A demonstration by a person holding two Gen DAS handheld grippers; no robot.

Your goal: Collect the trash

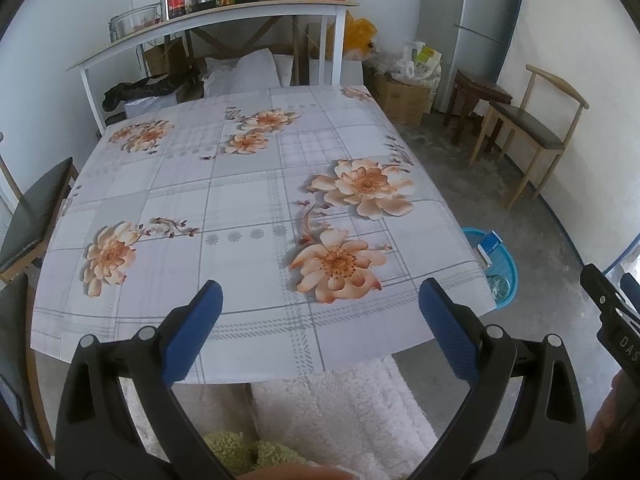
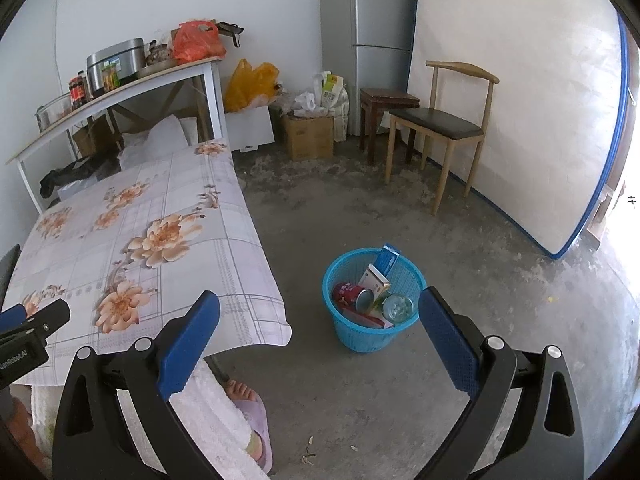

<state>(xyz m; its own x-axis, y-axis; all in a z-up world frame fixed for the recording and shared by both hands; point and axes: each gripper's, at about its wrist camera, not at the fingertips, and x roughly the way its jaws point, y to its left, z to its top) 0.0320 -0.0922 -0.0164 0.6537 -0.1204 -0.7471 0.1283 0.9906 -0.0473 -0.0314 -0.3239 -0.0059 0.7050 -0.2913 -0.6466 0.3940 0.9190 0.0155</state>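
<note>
left wrist view: the left gripper (image 1: 320, 320), black-framed with blue padded fingers (image 1: 192, 332), hovers over the near edge of a table covered by a pale checked cloth printed with orange flowers (image 1: 240, 200). its fingers are spread wide and pinch nothing. the cloth surface in this view carries no loose items. part of a round blue plastic mesh basket (image 1: 506, 276) shows on the grey concrete floor (image 1: 520, 208) past the table's right corner, with a blue-and-white carton (image 1: 490, 246) leaning inside it. the tip of the right gripper (image 1: 608, 300) enters at the right margin.

right wrist view: the right gripper (image 2: 318, 340) is held above the floor (image 2: 360, 400) beside the table's corner (image 2: 256, 320), its blue fingers (image 2: 448, 340) likewise spread apart and empty. the blue basket (image 2: 360, 340) stands on the floor just ahead, between the two fingers as seen from this view and apart from the table. the trash lies inside it: a red drink can on its side (image 2: 350, 294), a clear glass jar seen end-on (image 2: 398, 307), a white-and-yellow carton (image 2: 376, 282), the blue-and-white carton (image 2: 389, 259) upright against the far wall, and a flat red packet (image 2: 364, 318) beneath. the left gripper (image 2: 28, 332) shows at the left margin over the cloth (image 2: 168, 208). a person's foot in a lilac slipper (image 2: 256, 412) rests on the floor below the table edge, partly covered by white fleecy fabric (image 2: 212, 408).

background: a silver refrigerator (image 2: 368, 40), a wooden chair with a dark seat (image 2: 440, 128), and a white-framed shelf table (image 2: 120, 92) holding jars and a metal cooker (image 2: 114, 62).
</note>
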